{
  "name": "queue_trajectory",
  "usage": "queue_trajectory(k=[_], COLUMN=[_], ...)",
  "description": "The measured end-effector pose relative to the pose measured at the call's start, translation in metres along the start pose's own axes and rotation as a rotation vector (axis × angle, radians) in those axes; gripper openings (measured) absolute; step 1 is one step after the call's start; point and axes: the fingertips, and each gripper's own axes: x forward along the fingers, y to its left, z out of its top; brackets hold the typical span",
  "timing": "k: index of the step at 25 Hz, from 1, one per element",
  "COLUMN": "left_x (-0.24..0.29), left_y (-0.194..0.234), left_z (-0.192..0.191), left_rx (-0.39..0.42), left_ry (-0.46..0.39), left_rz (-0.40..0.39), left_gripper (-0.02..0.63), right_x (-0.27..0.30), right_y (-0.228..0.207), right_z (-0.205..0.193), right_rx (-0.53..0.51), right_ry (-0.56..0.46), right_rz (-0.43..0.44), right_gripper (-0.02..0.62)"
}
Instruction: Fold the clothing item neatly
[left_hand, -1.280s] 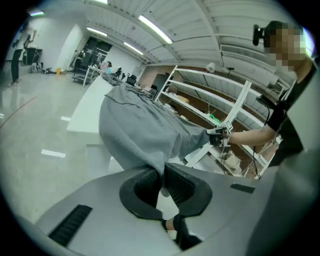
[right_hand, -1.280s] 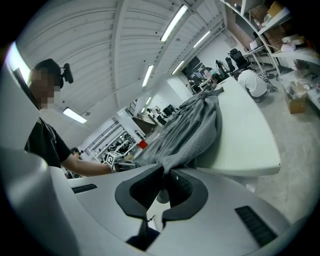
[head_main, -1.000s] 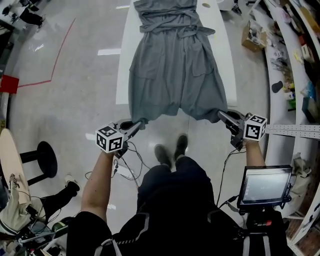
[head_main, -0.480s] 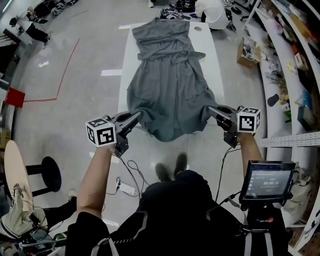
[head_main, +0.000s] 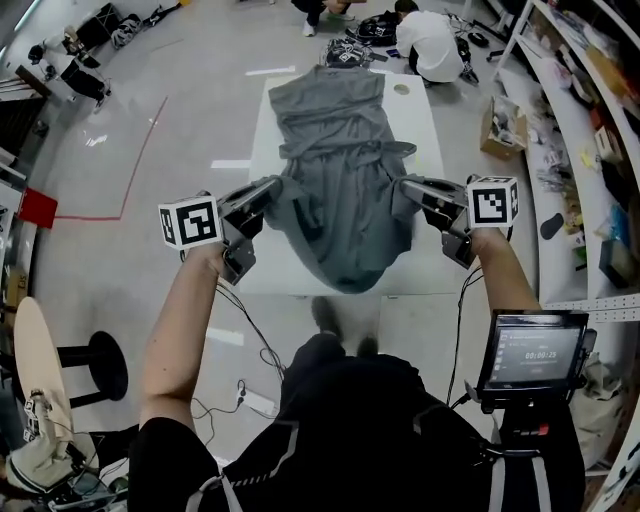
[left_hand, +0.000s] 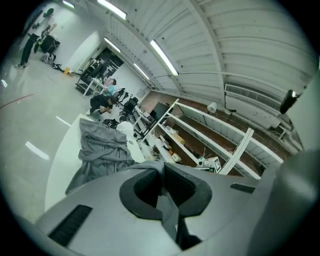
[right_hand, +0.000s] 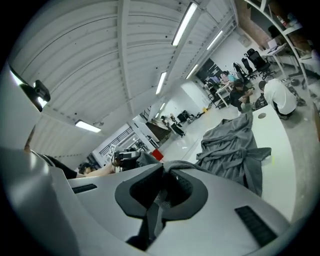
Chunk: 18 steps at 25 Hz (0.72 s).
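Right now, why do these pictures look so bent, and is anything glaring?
Head view: wide lens bows the shelves and white table. Left gripper view: fisheye, black corners, curved ceiling lights. Right gripper view: same, strip light glares; grey dress looks sharp.

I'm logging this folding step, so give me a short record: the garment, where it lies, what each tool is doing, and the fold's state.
garment: grey garment, belt tied at the waist
surface: white table
left tool: shut on one hem corner, raised above the table
right tool: shut on the other hem corner, raised
fold: hem held up over the lower part, not yet laid down
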Motion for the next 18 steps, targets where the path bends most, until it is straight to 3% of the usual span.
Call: queue_trajectory(k=[12,18], left_x=[0.074,0.128], left_y=[0.093,0.161], left_z=[0.164,0.225], left_rx=[-0.016,-0.01], left_ry=[-0.002,0.0], left_rz=[-0.052,-0.005], left_gripper=[0.006,0.006], right_x=[0.082,0.114], right_y=[-0.078,-0.152], right_z=[0.152,0.209], right_rx=[-0.016,0.016], right_ry=[-0.08,-0.086], right_rz=[-0.097,-0.1], right_gripper=[0.015,0.015])
